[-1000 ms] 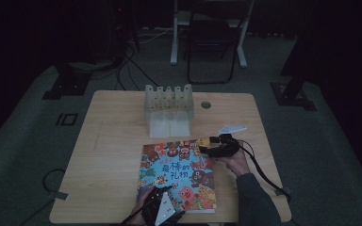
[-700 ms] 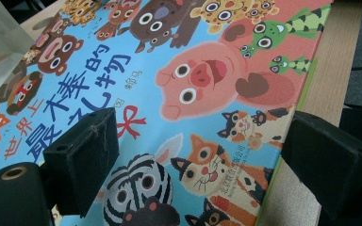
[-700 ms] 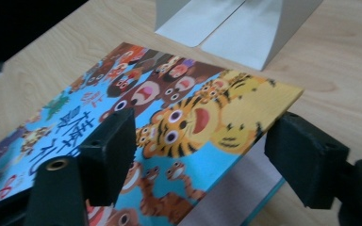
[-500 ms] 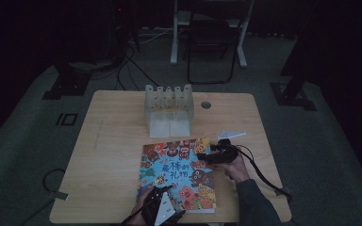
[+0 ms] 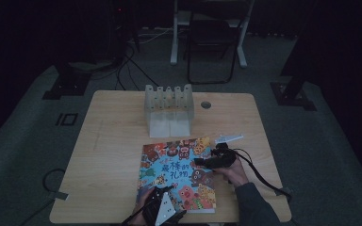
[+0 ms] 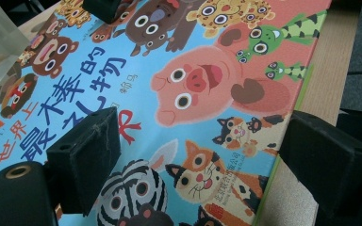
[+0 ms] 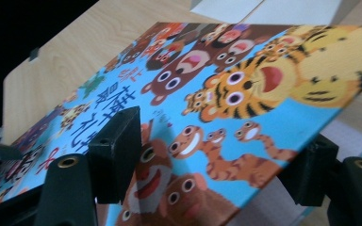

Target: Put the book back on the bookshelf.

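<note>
Pale wood-grain table (image 5: 108,155) in a dark room; grey floor, cables, black stand feet, a chair frame behind. Clear slotted rack (image 5: 168,109) at the table's far middle, a round hole in the top just right of it. Book (image 5: 179,173) lies near the front edge, right of centre; the cover is crowded with cartoon animals and bears large blue Chinese characters, small publisher print at one corner, too fine to read. Left gripper (image 6: 193,165) straddles the book's near corner, jaws wide, pads clear of the cover. Right gripper (image 7: 217,155) at the right edge: cover lifted, one jaw above, one beneath, jaws just closing, pads not visibly pressing.
</note>
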`<state>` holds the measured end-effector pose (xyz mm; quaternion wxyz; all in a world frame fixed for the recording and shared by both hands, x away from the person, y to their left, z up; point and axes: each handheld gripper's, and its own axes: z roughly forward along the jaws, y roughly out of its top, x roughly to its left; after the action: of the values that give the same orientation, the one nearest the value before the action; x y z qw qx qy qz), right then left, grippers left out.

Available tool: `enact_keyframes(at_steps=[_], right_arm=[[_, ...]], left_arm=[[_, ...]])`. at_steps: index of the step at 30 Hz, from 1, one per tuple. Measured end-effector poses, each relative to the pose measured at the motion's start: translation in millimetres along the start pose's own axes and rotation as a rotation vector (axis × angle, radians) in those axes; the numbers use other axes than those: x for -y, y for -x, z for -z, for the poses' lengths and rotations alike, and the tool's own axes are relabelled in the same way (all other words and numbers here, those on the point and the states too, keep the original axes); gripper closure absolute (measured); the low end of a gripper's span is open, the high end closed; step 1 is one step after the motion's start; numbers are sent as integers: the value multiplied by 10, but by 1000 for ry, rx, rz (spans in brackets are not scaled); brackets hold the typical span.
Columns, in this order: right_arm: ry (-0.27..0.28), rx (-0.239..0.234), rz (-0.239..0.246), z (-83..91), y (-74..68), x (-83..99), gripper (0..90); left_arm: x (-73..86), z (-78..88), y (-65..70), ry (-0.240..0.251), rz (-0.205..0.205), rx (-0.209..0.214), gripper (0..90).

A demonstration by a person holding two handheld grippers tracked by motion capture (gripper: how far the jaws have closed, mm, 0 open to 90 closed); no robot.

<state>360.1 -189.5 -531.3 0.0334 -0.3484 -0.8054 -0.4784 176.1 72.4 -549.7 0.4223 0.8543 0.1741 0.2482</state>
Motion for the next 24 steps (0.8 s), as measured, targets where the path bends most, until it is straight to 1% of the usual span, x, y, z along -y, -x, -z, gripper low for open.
enact_keyframes(at_steps=[4,8,14,17,20,23,24], right_arm=[[-2,-20,-8,-7,4,12,309],[-13,-38,-5,-5,-10,20,318],[-20,-28,7,8,-50,-9,310],[-35,-19,21,9,-68,-26,302],[-37,-19,23,11,-75,-32,311],[-36,-21,26,14,-79,-36,322],[-35,-24,25,16,-82,-38,333]], left_arm=[[-5,-8,9,4,0,-1,140],[-10,-13,11,6,2,2,141],[-10,-13,-4,12,17,14,143],[-6,-15,-8,13,22,18,144],[-3,-14,-12,12,27,22,146],[6,-17,-24,9,38,33,149],[18,-13,-39,9,52,38,149]])
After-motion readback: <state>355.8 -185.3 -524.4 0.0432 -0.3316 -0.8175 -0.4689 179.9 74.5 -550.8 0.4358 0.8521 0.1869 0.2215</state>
